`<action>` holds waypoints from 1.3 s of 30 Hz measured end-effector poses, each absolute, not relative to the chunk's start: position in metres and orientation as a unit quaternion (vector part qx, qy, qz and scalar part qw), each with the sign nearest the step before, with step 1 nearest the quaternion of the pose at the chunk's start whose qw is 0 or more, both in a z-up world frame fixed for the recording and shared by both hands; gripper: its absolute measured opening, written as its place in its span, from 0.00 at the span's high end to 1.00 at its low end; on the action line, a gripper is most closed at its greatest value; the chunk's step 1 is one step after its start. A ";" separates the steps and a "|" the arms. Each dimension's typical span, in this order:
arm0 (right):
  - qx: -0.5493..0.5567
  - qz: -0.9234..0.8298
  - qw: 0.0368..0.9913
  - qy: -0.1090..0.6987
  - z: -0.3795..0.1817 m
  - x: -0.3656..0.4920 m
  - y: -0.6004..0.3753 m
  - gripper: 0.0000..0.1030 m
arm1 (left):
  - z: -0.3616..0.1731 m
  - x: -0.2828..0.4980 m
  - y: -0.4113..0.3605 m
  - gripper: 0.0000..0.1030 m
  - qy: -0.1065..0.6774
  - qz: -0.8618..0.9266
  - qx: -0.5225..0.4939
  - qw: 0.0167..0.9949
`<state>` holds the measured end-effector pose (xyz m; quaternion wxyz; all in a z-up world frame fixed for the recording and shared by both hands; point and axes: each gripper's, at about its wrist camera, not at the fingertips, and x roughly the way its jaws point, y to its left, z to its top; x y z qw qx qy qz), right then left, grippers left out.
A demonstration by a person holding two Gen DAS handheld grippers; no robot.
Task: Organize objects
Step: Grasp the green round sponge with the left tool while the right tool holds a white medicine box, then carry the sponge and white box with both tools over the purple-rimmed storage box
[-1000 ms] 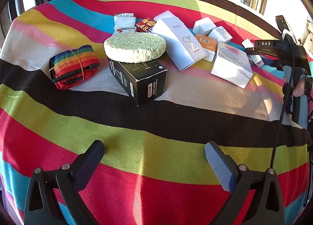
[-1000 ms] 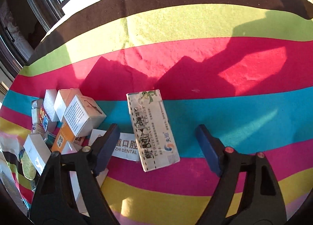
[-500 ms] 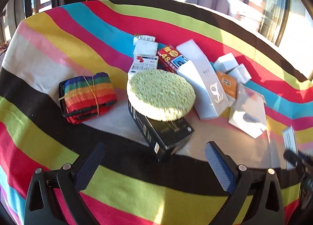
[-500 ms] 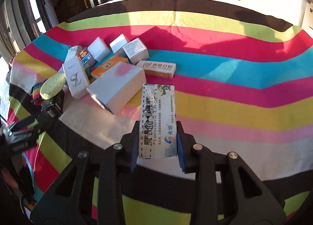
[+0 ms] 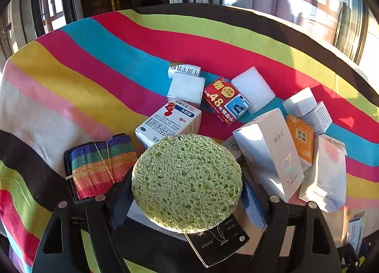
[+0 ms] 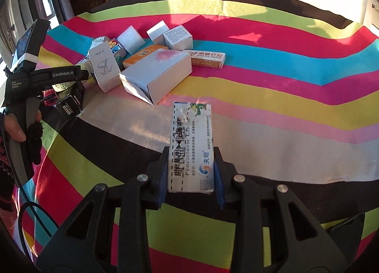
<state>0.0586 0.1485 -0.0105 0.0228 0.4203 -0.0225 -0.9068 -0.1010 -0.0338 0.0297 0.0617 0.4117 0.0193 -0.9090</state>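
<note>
Sponge (image 5: 187, 183) grab is the step now: your left gripper (image 5: 187, 198) jaws have just been closing, one either side of that green disc on the black box (image 5: 216, 244), so squeeze gently and lift straight up or the box drags along. Whether the pads bite yet, I can't tell. Right gripper (image 6: 191, 173) is clamped firmly on the cream carton (image 6: 191, 145), above the worktop (image 6: 284, 130).

- A worktop (image 6: 272, 97) under a cloth of bright stripes: black, green, red, blue, yellow, pink, white.
- On it, a huddle of small cartons: a large white box (image 6: 157, 75), a red box (image 5: 225, 100), an orange box (image 5: 300, 141).
- A rainbow strap roll (image 5: 101, 166) beside a black box (image 5: 220, 242).
</note>
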 end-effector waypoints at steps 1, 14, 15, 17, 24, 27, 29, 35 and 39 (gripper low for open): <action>0.416 -0.909 0.018 -0.014 -0.011 0.058 0.146 0.64 | 0.031 -0.094 -0.034 0.21 0.020 -0.912 0.404 0.061; 0.410 -0.912 -0.003 0.029 -0.002 0.063 0.144 0.64 | 0.057 0.042 -0.006 0.21 0.022 -0.935 0.352 -0.029; 0.413 -0.910 -0.002 0.032 -0.001 0.065 0.144 0.64 | 0.055 0.048 -0.004 0.21 0.016 -0.934 0.356 -0.035; 0.417 -0.908 0.004 0.040 0.003 0.068 0.143 0.64 | 0.050 0.054 0.001 0.21 0.004 -0.933 0.358 -0.040; 0.410 -0.910 0.010 0.061 0.017 0.080 0.141 0.64 | 0.049 0.078 0.001 0.21 0.002 -0.930 0.366 -0.045; 0.411 -0.909 0.014 0.062 0.019 0.086 0.136 0.64 | 0.052 0.087 -0.001 0.21 0.002 -0.930 0.364 -0.044; 0.412 -0.908 0.015 0.066 0.020 0.090 0.136 0.64 | 0.055 0.093 -0.003 0.21 0.002 -0.931 0.362 -0.044; 0.409 -0.909 0.012 0.078 0.030 0.101 0.130 0.64 | 0.067 0.113 -0.016 0.21 0.011 -0.938 0.344 -0.039; 0.400 -0.912 0.018 0.093 0.041 0.108 0.121 0.64 | 0.076 0.128 -0.032 0.21 0.025 -0.942 0.333 -0.031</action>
